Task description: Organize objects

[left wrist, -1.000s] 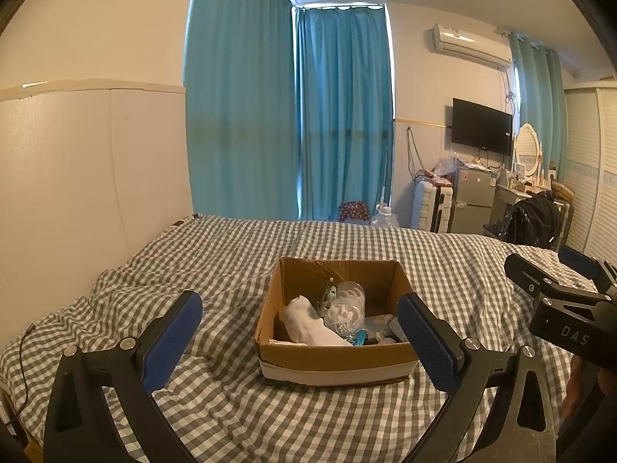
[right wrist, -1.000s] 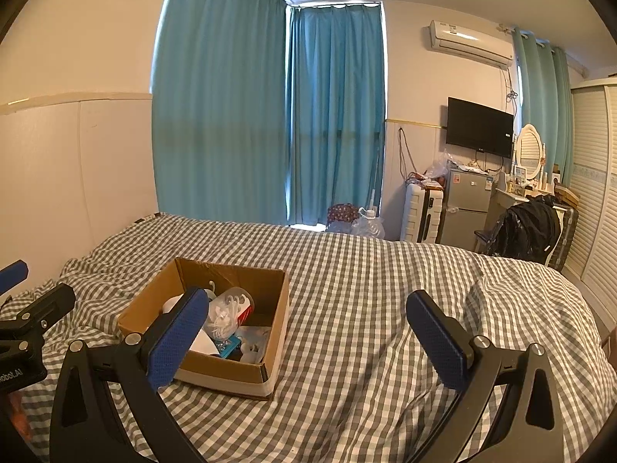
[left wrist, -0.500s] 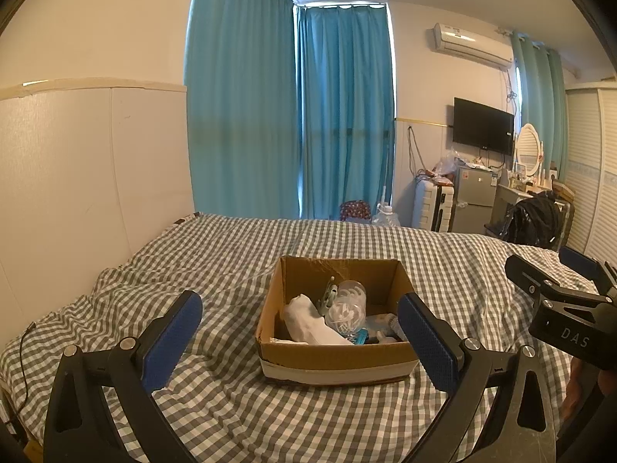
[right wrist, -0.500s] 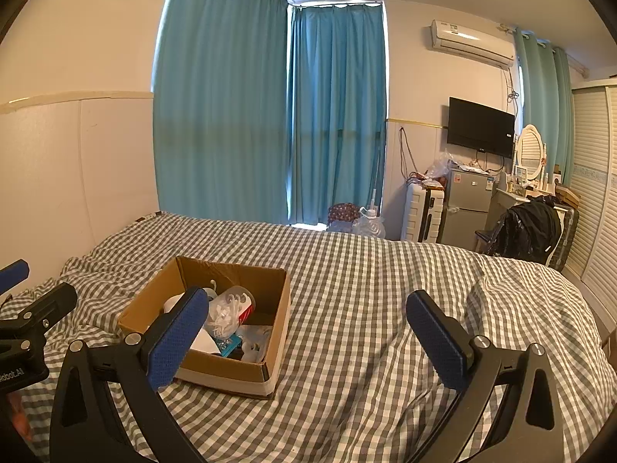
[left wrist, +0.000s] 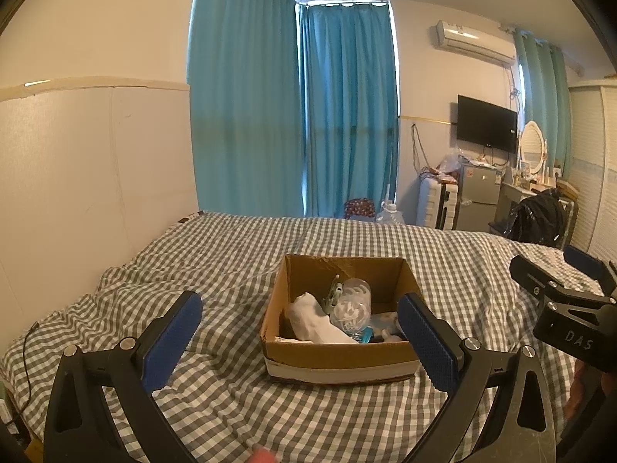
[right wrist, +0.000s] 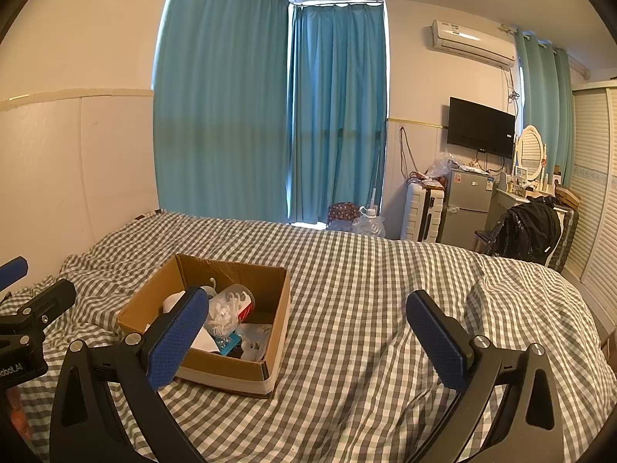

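Note:
An open cardboard box (left wrist: 339,355) sits on the checked bed; it also shows in the right wrist view (right wrist: 227,370). Inside lie a white cloth (left wrist: 312,320), a clear plastic container (left wrist: 353,305) with small white items, and several small blue and white things. My left gripper (left wrist: 304,341) is open and empty, held in front of the box. My right gripper (right wrist: 308,341) is open and empty, to the right of the box over bare bedding. Each gripper shows at the edge of the other's view.
The grey-and-white checked bed (right wrist: 366,270) fills the foreground. A white headboard wall (left wrist: 77,177) stands at the left. Blue curtains (left wrist: 308,115) hang behind. A suitcase (right wrist: 422,212), small fridge (right wrist: 466,208), TV (right wrist: 480,127) and a chair with a black bag (right wrist: 528,231) stand beyond the bed.
Both views have shifted very slightly; the box and its contents have not moved. Both grippers stay open.

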The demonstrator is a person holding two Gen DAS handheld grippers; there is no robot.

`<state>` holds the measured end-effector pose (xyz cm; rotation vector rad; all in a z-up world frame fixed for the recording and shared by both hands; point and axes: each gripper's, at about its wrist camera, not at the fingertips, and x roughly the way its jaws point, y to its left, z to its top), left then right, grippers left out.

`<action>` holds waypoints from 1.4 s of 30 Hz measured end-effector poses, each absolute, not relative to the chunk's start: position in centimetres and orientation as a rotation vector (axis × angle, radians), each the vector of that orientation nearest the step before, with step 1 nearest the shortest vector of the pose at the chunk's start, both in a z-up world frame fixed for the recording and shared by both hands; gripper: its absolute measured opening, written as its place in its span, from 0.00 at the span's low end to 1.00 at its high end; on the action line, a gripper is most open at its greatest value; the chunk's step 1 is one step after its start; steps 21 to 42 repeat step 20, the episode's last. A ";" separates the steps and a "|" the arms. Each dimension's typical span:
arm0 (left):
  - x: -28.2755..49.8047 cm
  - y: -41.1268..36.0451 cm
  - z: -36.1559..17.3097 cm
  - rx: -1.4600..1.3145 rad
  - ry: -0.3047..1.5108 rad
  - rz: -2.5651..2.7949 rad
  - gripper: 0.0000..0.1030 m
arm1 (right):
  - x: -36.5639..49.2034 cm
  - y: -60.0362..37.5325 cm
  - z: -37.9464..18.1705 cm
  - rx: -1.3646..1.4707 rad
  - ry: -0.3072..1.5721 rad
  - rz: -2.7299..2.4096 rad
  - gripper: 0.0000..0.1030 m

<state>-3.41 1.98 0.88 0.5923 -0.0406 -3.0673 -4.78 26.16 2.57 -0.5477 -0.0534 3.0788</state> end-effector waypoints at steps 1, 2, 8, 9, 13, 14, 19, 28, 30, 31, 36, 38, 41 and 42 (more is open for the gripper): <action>-3.4 2.1 0.8 0.596 -0.045 -3.064 1.00 | -4.8 26.2 2.6 -0.548 -0.054 3.079 1.00; -3.5 2.1 0.8 0.598 -0.047 -3.062 1.00 | -4.8 26.1 2.6 -0.548 -0.056 3.079 1.00; -3.3 1.8 0.8 0.584 -0.004 -3.062 1.00 | -4.9 26.2 2.4 -0.559 -0.069 3.075 1.00; -3.4 1.7 0.8 0.585 -0.003 -3.060 1.00 | -4.9 26.2 2.3 -0.560 -0.069 3.076 1.00; -3.3 1.8 0.8 0.587 -0.012 -3.056 1.00 | -4.9 26.2 2.3 -0.559 -0.072 3.075 1.00; -3.3 1.9 0.8 0.587 -0.013 -3.056 1.00 | -4.9 26.2 2.3 -0.560 -0.072 3.076 1.00; -3.1 1.8 0.9 0.560 -0.008 -3.058 1.00 | -4.9 26.3 2.2 -0.569 -0.073 3.075 1.00; -3.1 1.8 0.9 0.563 -0.010 -3.063 1.00 | -4.9 26.2 2.2 -0.569 -0.074 3.075 1.00; -3.1 1.8 0.9 0.563 -0.010 -3.063 1.00 | -4.9 26.2 2.2 -0.569 -0.074 3.075 1.00; -3.1 1.8 0.9 0.563 -0.010 -3.063 1.00 | -4.9 26.2 2.2 -0.569 -0.074 3.075 1.00; -3.1 1.8 0.9 0.563 -0.010 -3.063 1.00 | -4.9 26.2 2.2 -0.569 -0.074 3.075 1.00; -3.1 1.8 0.9 0.563 -0.010 -3.063 1.00 | -4.9 26.2 2.2 -0.569 -0.074 3.075 1.00; -3.1 1.8 0.9 0.563 -0.010 -3.063 1.00 | -4.9 26.2 2.2 -0.569 -0.074 3.075 1.00; -3.1 1.8 0.9 0.563 -0.010 -3.063 1.00 | -4.9 26.2 2.2 -0.569 -0.074 3.075 1.00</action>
